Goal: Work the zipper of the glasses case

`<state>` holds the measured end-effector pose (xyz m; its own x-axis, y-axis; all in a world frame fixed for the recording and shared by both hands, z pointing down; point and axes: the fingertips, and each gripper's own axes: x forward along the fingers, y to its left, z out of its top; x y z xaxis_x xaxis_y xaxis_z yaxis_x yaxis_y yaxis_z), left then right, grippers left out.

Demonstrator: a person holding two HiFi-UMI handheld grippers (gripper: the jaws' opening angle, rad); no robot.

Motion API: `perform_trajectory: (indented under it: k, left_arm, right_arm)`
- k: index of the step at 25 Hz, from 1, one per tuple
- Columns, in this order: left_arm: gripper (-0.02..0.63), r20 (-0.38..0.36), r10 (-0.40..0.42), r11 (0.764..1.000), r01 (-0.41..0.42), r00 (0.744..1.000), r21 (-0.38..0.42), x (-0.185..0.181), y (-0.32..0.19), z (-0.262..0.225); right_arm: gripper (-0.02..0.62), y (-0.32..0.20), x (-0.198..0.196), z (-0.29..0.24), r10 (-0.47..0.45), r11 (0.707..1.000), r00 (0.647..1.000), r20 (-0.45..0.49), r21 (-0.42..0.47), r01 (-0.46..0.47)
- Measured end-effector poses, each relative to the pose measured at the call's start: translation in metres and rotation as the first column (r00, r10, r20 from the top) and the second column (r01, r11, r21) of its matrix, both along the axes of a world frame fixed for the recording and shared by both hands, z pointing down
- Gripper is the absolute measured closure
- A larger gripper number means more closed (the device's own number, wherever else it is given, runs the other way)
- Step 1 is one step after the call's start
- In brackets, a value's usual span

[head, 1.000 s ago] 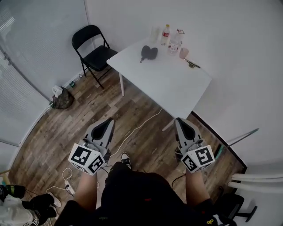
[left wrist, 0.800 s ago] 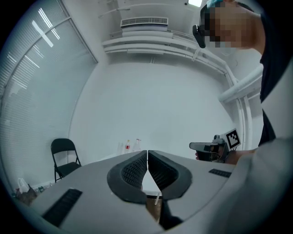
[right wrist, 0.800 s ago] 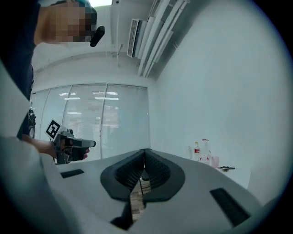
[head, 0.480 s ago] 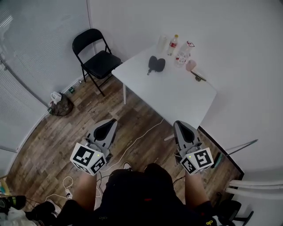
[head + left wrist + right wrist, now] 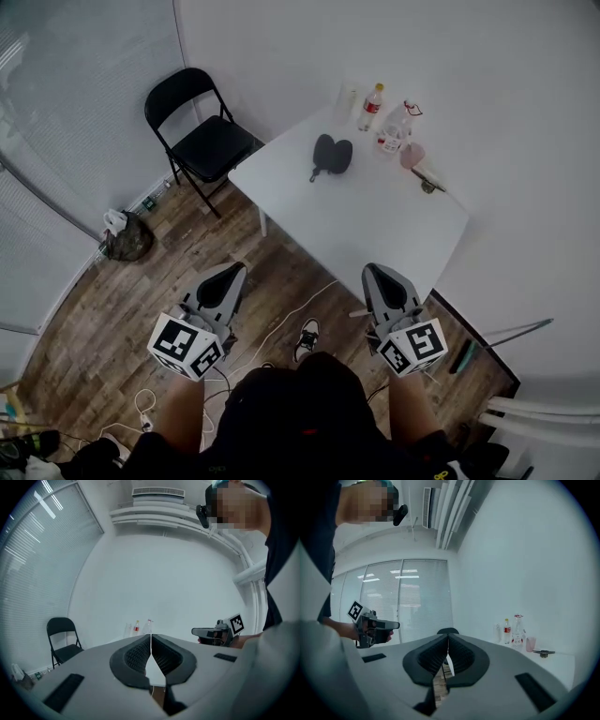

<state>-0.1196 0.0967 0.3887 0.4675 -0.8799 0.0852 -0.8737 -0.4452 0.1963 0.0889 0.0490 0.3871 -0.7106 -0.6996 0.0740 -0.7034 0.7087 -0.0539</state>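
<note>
In the head view the table and the dark case on it sit lower in frame than a second ago. The person seems to be walking up, with the left gripper and right gripper well short of the case. The left gripper view shows its jaws pressed together on nothing. The right gripper view shows the same, closed and empty, so the task looks unstarted.

A black folding chair is standing beside a white table; a red-labelled bottle, a clear bottle and a pink cup are sitting near its far edge; a white cable is trailing across the wood floor.
</note>
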Motion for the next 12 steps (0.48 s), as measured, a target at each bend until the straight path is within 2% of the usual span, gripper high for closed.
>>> perform_trajectory:
  k: [7,12]
  left_arm:
    - [0.581,-0.008,-0.040,0.999,0.040,0.999,-0.030,0.021,-0.109,0.013]
    - [0.581,0.003,-0.051,0.998,0.052,0.999,-0.039,0.040,-0.164,0.012]
  right_arm:
    - [0.575,-0.105,0.024,0.021,-0.026,0.998,0.999,-0.019,-0.052,0.025]
    - [0.575,-0.165,0.042,0.019,-0.040,0.998,0.999,-0.003,-0.047,0.040]
